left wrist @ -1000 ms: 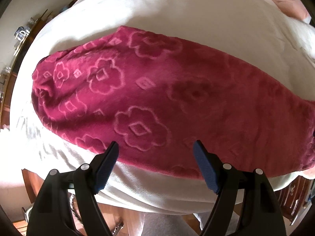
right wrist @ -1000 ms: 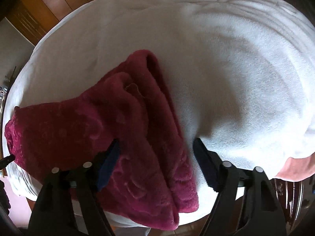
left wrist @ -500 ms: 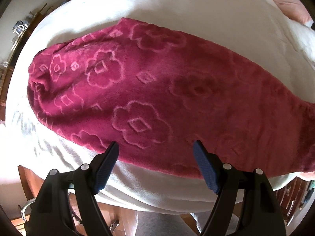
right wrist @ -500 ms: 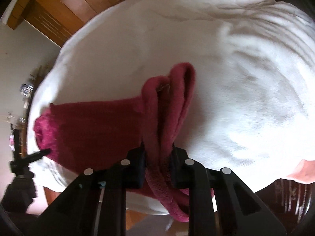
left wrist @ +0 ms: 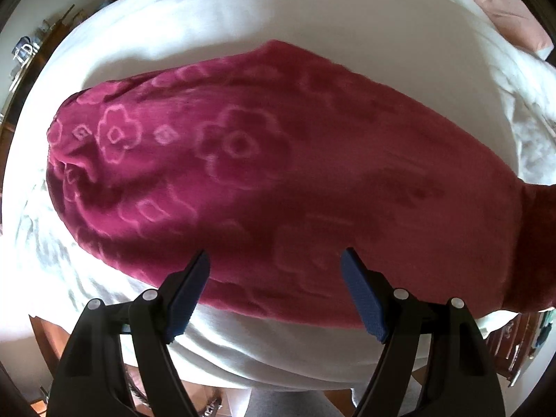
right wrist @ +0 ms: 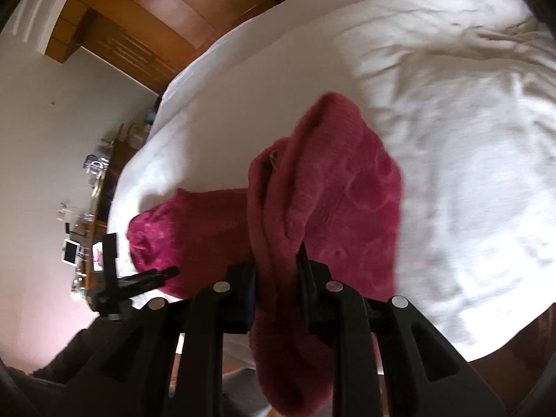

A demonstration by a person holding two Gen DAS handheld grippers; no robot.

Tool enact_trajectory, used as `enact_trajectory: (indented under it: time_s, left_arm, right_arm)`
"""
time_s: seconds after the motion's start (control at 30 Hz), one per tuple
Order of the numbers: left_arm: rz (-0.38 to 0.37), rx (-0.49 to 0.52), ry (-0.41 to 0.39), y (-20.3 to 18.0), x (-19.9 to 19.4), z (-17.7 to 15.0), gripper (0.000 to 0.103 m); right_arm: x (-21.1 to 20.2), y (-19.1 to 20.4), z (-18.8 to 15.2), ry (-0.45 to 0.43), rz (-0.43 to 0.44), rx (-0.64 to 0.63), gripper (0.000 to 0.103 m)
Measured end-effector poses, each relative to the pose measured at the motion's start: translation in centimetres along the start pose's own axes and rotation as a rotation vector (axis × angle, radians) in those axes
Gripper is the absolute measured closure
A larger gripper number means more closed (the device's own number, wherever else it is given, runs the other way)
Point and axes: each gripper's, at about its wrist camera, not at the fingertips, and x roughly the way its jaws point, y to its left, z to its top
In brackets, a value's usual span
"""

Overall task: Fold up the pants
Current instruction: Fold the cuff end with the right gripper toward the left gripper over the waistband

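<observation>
The pants [left wrist: 264, 180] are dark pink fleece with an embossed flower pattern and lie across a white blanket [left wrist: 278, 17] on the bed. My left gripper [left wrist: 274, 278] is open, its blue-padded fingers hovering over the near edge of the pants. My right gripper [right wrist: 276, 260] is shut on one bunched end of the pants [right wrist: 312, 180] and holds it lifted off the blanket, with fabric hanging below the jaws. The left gripper [right wrist: 149, 274] shows at the far end of the pants in the right wrist view.
The white blanket [right wrist: 434, 139] covers the bed, wrinkled on the right. A pink cloth [left wrist: 504, 3] lies at the back right corner. Wooden furniture [right wrist: 132, 24] and a cluttered side table [right wrist: 90, 173] stand beyond the bed's left side.
My right gripper closed on the end of the pants and lifted it up and toward the left. My left gripper stayed open and moved slightly over the pants.
</observation>
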Motion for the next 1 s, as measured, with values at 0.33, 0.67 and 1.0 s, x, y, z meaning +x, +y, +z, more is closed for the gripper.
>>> enact_trajectory:
  time_s: [0.33, 0.67, 1.0]
  left_arm:
    - [-0.006, 0.002, 0.038, 9.1, 2.7, 2.4, 0.026]
    - [-0.01, -0.01, 0.076, 17.0, 5.3, 4.4, 0.026]
    - [-0.044, 0.02, 0.075, 19.2, 6.7, 8.1, 0.026]
  right_arm:
    - [9.8, 9.7, -1.0, 0.105, 0.04, -0.003, 0.083]
    - [19.2, 13.7, -1.9, 0.2, -0.001, 0.029, 0.083]
    - [22.7, 16.6, -1.4, 0.253, -0.003, 0.0, 0.083]
